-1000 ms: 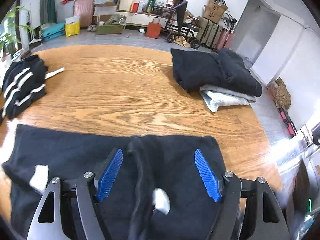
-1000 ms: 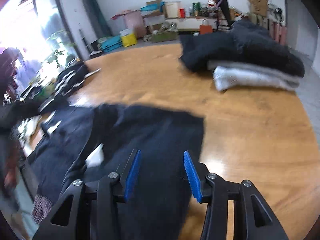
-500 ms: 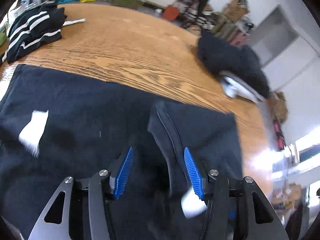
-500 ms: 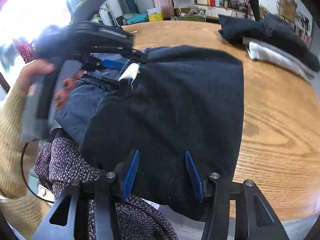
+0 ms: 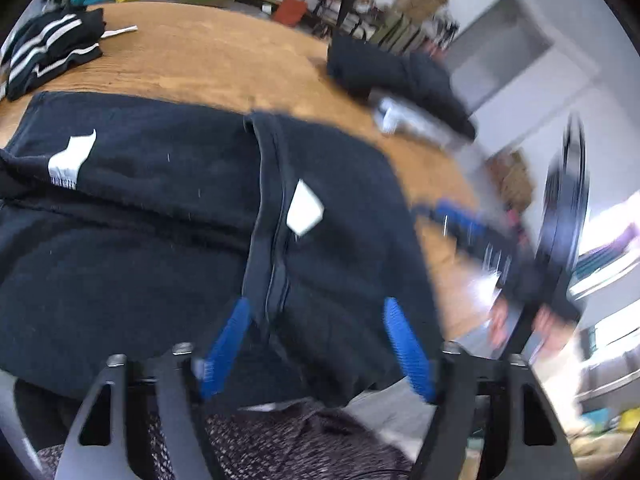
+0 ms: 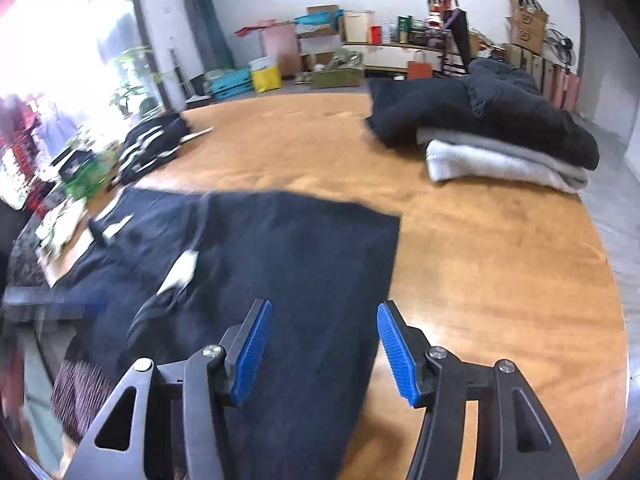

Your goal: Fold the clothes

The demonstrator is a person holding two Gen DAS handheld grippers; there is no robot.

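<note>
**Black top spread flat, both tongs wide apart**

Left tongs (image 5: 316, 344): blue fingers spread wide, nothing pinched, low over the near edge of the black top (image 5: 160, 208). Right tongs (image 6: 324, 352): spread wide too, nothing pinched, over the right half of that same top, close to its side edge.

Top lying across the near side of the wooden table (image 6: 500, 248), near edge hanging off toward the lap. Raised seam (image 5: 268, 200) running down the middle, a white tag (image 5: 305, 209) just beside it, another white tag (image 5: 66, 160) further left. Hard to tell if one fold is already in or none.

For a good fold, probably best to pinch just one layer right at an edge or corner, one side each. Lift both sides together, lay over slowly, line up the edges. Watch the hanging part: could drag the whole top off.

Further out: folded pile (image 6: 492, 136), dark on grey, far right. Striped clothes (image 5: 48, 52) far left.
</note>
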